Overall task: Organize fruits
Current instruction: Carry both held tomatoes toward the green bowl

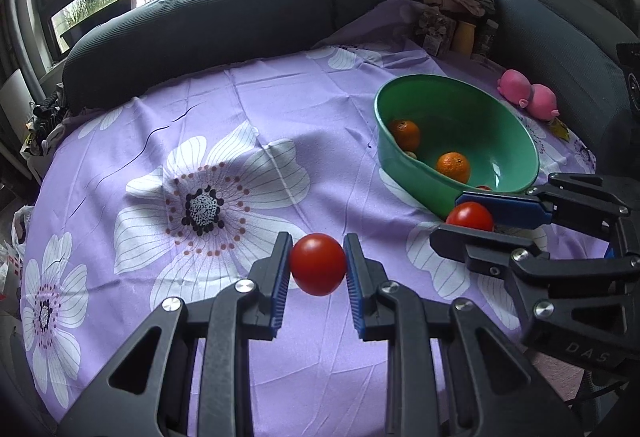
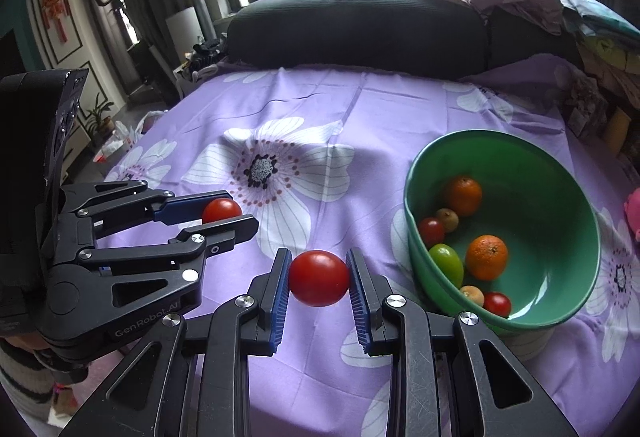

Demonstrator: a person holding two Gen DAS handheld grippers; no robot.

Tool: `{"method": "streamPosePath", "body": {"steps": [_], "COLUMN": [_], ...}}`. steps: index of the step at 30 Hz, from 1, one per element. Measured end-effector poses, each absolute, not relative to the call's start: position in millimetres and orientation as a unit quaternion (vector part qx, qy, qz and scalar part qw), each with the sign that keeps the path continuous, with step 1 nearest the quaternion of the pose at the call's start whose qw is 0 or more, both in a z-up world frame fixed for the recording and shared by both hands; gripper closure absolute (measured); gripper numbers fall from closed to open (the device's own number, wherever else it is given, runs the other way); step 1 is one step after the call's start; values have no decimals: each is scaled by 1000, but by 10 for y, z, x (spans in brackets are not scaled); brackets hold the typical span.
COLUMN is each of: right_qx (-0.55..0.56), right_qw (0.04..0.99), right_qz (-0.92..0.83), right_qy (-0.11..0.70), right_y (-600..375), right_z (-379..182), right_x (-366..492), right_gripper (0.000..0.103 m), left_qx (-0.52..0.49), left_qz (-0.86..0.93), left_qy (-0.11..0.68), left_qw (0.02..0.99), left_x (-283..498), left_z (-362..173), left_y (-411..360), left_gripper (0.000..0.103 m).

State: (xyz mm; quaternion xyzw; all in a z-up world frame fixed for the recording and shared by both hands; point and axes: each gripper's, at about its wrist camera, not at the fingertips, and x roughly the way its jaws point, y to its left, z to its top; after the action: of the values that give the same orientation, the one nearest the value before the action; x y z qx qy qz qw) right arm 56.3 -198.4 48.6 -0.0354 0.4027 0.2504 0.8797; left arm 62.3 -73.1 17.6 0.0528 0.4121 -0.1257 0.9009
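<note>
Left gripper (image 1: pixel 318 264) clamped on a red tomato (image 1: pixel 318 264); right gripper (image 2: pixel 319 278) likewise on its tomato (image 2: pixel 319 278), both above purple cloth (image 1: pixel 280 109) near green bowl (image 2: pixel 560 173). Probably light, smooth, bruisable; grip across middle, gently.

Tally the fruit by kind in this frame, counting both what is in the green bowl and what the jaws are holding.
Round red tomatoes: 4 (left gripper's, right gripper's, two in the green plastic bowl at and)
Round orange citrus fruits: 2 ()
Oval green fruit: 1
Small tan-brown fruits: 2 ()
Total: 9
</note>
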Motion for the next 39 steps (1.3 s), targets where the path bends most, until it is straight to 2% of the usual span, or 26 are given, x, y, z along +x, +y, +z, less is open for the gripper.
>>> {"method": "streamPosePath", "body": {"steps": [39], "right_qx": [19], "right_qw": [911], "right_qz": [175], "right_qy": [374], "right_y": [-2901], "right_z": [594], "right_x": [802], "right_gripper": [73], "left_qx": [118], "left_qz": [-188], "left_qy": [398], "left_qw": [890], "left_x": [1027], "left_z": [300], "left_y": [-1713], "left_gripper": [77]}}
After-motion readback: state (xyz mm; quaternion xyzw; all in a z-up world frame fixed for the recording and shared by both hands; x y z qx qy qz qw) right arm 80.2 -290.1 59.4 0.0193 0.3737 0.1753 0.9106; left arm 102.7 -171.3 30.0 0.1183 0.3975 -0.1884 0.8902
